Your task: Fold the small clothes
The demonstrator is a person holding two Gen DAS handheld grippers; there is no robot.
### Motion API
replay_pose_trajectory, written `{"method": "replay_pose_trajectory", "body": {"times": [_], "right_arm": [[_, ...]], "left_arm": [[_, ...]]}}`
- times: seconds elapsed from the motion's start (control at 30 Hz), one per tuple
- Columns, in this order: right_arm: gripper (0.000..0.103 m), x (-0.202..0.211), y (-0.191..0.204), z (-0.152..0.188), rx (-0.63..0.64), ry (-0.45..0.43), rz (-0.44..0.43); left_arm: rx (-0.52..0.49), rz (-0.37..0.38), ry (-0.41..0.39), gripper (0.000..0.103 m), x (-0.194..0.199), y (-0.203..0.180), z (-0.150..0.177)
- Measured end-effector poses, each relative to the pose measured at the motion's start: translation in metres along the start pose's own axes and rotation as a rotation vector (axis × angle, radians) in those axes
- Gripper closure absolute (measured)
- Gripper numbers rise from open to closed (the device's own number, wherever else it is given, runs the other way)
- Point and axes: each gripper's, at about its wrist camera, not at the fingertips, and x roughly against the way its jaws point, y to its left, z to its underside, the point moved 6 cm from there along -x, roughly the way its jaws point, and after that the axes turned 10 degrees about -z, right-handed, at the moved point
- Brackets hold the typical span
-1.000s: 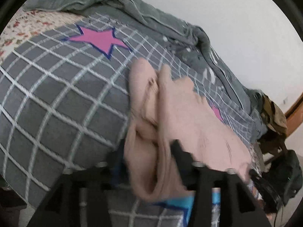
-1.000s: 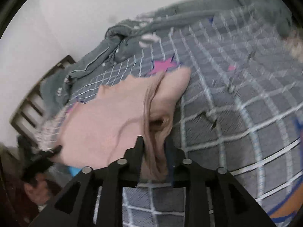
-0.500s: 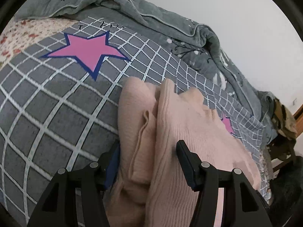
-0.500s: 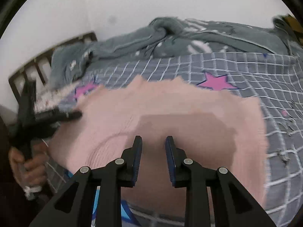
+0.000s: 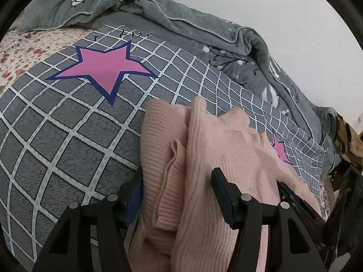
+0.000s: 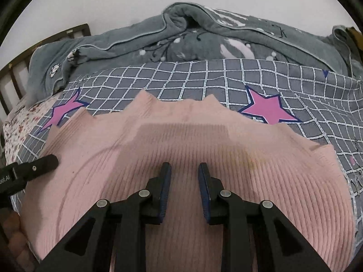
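A pink ribbed knit garment [image 6: 204, 145] lies spread on the grey checked bedspread [image 6: 226, 79]. In the left wrist view the garment [image 5: 226, 158] shows a folded sleeve bunched along its left edge. My left gripper [image 5: 177, 181] is open, its jaws standing on either side of that bunched edge, not closed on it. My right gripper [image 6: 184, 176] is open and empty, its fingers just over the middle of the garment. The left gripper's tip [image 6: 43, 163] shows at the garment's left edge in the right wrist view.
A rumpled grey quilt [image 6: 181, 38] lies along the far side by the white wall. Pink stars [image 5: 104, 68] mark the bedspread. A floral sheet [image 5: 13, 52] shows at its edge. A dark wooden headboard [image 6: 13, 72] stands at left. More clothes [image 5: 347, 140] hang at right.
Both grippers let go of the bunched pink fabric and opened. The garment now lies flat and spread; the right gripper swung round over its middle.
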Motion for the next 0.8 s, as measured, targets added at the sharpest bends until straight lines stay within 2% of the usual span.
{"method": "replay_pose_trajectory", "body": {"times": [0.23, 0.57, 0.8], "right_arm": [[0.078, 0.029, 0.011, 0.024, 0.081, -0.005, -0.001], [0.077, 0.066, 0.011, 0.057, 0.08, -0.061, -0.024], [0.076, 0.069, 0.016, 0.063, 0.12, -0.087, 0.0]], "left_arm": [[-0.022, -0.009, -0.007, 0.046, 0.002, 0.0, 0.002], [-0.095, -0.073, -0.063, 0.04, 0.005, -0.009, 0.012], [-0.074, -0.046, -0.076, 0.039, 0.005, -0.005, 0.013]]}}
